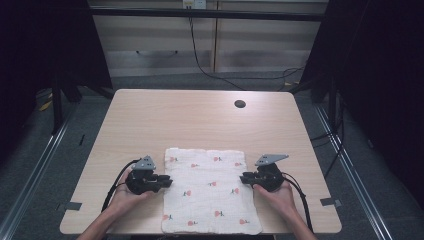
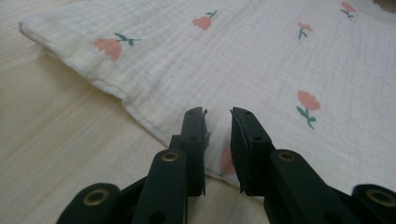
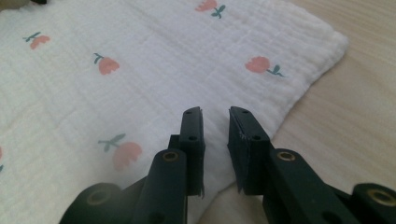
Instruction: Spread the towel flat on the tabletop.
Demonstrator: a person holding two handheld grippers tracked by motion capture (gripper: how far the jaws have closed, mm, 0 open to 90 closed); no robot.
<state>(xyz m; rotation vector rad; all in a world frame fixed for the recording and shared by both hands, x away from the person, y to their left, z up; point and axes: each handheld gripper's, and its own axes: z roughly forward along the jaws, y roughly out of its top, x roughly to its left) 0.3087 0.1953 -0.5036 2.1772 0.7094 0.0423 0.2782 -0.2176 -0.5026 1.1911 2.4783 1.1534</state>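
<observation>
A white cloth (image 1: 210, 190) printed with small pink flowers lies flat on the near middle of the tabletop (image 1: 200, 120), its near edge close to the tabletop's front edge. The left hand-held gripper (image 1: 167, 181) sits at the cloth's left edge, its jaws a narrow gap apart over the hem, with nothing pinched between them. The right hand-held gripper (image 1: 243, 178) sits at the cloth's right edge, its jaws likewise a narrow gap apart above the fabric, gripping nothing. A dark round hole (image 1: 240, 104) lies in the far right of the tabletop.
</observation>
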